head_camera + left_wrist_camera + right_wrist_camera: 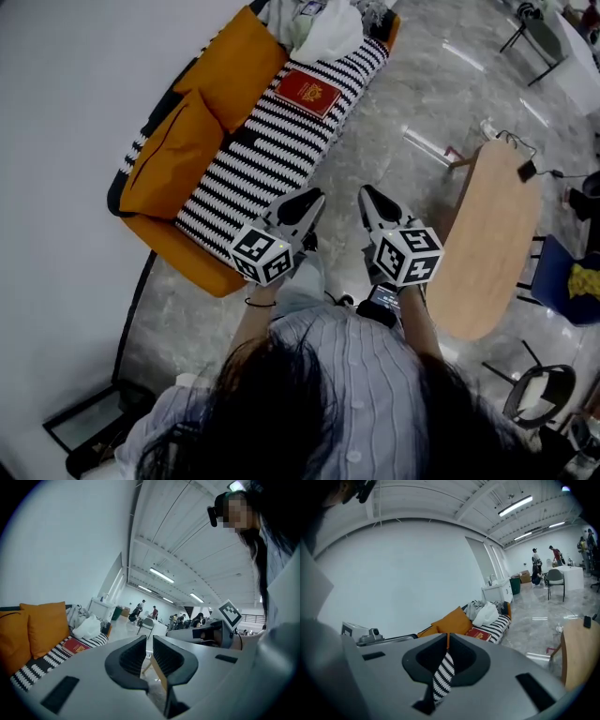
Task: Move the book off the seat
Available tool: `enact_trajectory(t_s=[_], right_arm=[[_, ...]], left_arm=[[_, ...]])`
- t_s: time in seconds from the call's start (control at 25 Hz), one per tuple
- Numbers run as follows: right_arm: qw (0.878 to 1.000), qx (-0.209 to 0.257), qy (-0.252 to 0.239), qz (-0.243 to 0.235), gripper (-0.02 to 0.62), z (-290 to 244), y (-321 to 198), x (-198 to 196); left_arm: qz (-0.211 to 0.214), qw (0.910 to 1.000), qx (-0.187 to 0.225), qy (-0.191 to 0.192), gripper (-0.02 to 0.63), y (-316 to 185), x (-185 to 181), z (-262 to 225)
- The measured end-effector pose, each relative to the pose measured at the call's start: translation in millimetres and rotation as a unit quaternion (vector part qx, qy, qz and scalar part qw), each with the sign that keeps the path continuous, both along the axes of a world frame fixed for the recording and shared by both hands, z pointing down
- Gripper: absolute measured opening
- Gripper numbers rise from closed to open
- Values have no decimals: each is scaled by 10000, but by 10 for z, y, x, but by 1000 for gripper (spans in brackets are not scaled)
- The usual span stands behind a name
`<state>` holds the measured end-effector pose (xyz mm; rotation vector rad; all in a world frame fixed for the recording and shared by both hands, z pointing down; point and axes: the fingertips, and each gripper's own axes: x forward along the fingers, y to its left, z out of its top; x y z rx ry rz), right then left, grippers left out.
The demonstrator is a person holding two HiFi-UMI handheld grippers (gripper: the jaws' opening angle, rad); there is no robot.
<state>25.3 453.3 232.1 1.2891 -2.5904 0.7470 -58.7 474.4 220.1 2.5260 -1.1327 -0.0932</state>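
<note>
The red book [307, 92] lies flat on the striped seat [272, 155] of the orange sofa, near its far end, next to a white bag [323, 33]. It also shows small in the left gripper view as the book [75, 645], and in the right gripper view as the book [480, 633]. Both grippers are held in the air in front of the person, well short of the book. My left gripper [314, 198] [150, 640] is shut with nothing in it. The right gripper [367, 194] [446, 638] is likewise shut and empty.
Two orange cushions [178, 150] lean on the sofa back. A long wooden table [487, 234] stands to the right, with a blue chair [562, 272] beyond it. Grey marble floor [394, 122] lies between sofa and table. People stand far off in the hall.
</note>
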Motion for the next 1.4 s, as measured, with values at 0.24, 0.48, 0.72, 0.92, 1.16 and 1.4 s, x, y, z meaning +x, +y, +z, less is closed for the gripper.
enact_trajectory(t_s=[0.24,0.48,0.72,0.92,1.16,1.4], right_arm=[[9999,-125,-10,93,28,20,-499,-217],[9996,-164,42,245,28,17,-972,-427],[9990,-243,-118,346,28,3,-1376,-747],[9985,-328,-38,444,28,63,-1523,-833],[9970,-493,85,586,28,167,-1620,-704],[9976,-531,30,454,28,207,-1822,-681]], left_arm=[[23,10000,26,34,34,-520,-299,-34],[127,9999,9,60,35,-1023,-603,-45],[288,9995,-61,119,35,-1424,-881,-2],[306,9993,-103,176,35,-1634,-1048,55],[180,9997,-182,-28,34,-1786,-1163,174],[-66,9993,-341,107,34,-1882,-1197,253]])
